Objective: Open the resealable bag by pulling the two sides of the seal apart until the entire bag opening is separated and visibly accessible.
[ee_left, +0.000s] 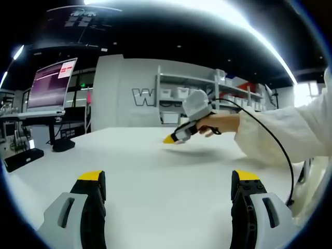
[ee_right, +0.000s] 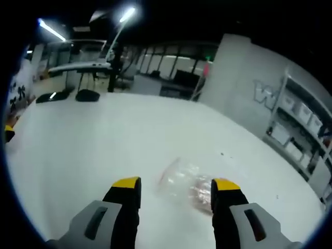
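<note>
In the right gripper view the clear resealable bag [ee_right: 184, 184] is blurred; its 4 o'clock end is hidden behind the right-hand jaw, and its seal cannot be made out. In the left gripper view the wall lettering [ee_left: 143, 97] is cut short at 3 o'clock by shelving [ee_left: 193, 93].

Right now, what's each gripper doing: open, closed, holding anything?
Left gripper: open, holding nothing, above the bare white table.
Right gripper: open, holding nothing, the clear resealable bag lying on the table between and just beyond its tips.
</note>
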